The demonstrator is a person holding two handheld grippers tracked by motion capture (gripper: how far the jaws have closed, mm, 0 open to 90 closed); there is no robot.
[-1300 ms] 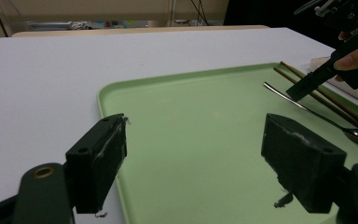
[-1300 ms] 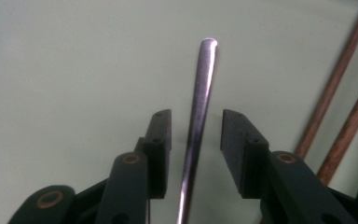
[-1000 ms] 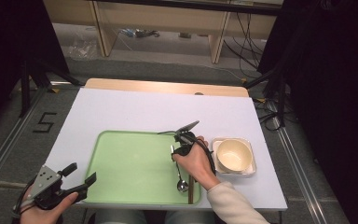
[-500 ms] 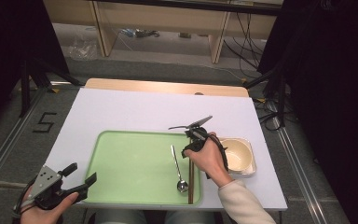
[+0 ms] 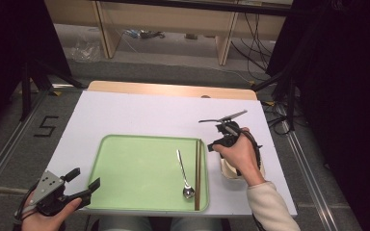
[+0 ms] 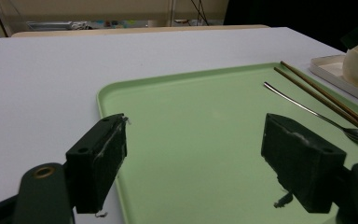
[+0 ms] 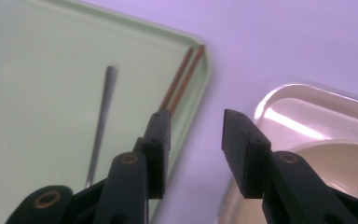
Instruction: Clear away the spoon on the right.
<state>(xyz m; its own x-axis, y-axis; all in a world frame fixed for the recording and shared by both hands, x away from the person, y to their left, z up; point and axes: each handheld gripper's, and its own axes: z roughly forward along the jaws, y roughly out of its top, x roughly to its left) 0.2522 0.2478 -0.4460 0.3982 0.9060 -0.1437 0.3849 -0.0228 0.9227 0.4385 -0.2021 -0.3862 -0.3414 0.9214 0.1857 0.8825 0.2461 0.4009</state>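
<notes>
R gripper [image 5: 224, 119] hovers w/ fingers released, just opened wider, nothing between, above the cream bowl [image 7: 340, 163] beside the green tray [image 5: 139, 173]. Bowl's prob light, rigid, slick: pinch its rim. L gripper [image 5: 79, 180] released too.

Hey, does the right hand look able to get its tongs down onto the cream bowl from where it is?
Probably yes. The right tongs are open and empty above the table strip beside the cream bowl, and nothing lies between them; the chopsticks are on the tray.
</notes>
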